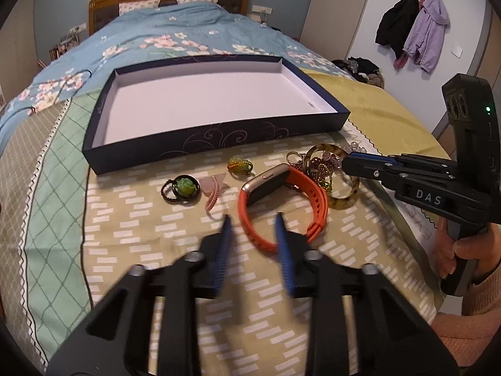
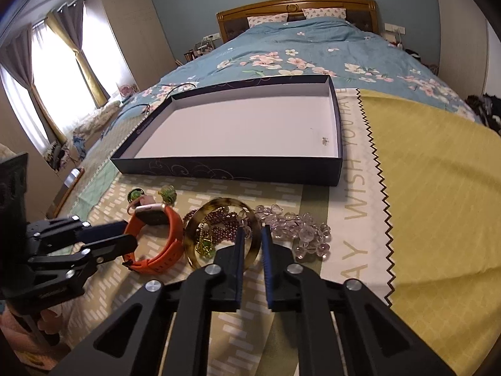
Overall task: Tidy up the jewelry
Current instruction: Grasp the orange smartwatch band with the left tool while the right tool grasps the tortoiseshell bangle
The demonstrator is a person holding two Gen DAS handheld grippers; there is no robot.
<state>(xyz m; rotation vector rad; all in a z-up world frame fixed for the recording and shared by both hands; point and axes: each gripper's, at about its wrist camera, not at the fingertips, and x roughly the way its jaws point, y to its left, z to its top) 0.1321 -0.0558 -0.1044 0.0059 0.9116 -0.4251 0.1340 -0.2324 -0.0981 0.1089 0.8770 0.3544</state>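
- The right gripper (image 2: 252, 235) is seen at the near rim of the tortoiseshell bangle (image 2: 219, 233); its ribbed blue fingers (image 2: 240, 250) stand a narrow gap apart, 1 on each side of the rim, and whether the rim is already pinched cannot be told.
- The left gripper (image 1: 253, 224) is held with its jaws well apart, just above the strap of the orange watch (image 1: 281, 200); nothing is gripped.
- No piece is judged to have been put away yet: the white floor of the dark box (image 1: 219, 144) shows only a small speck near 1 corner, so nearly the whole task is left.
- All the jewelry is found on the patterned cloth (image 1: 141, 219) in front of the box: the watch, the bangle, dark red beads (image 2: 222, 225) and a green piece heaped inside the bangle, and a clear crystal strand (image 2: 300, 232) just beside it.
- Further left lie a green stone on a braided black cord (image 1: 181, 189), a pale pink piece with a woven cord (image 1: 216, 189) and a yellow-green knotted ring (image 1: 239, 164).
- The watch strap appears rubbery and perforated, the bangle hard and glossy, the crystals faceted; the box is shallow cardboard with printed scrolls.
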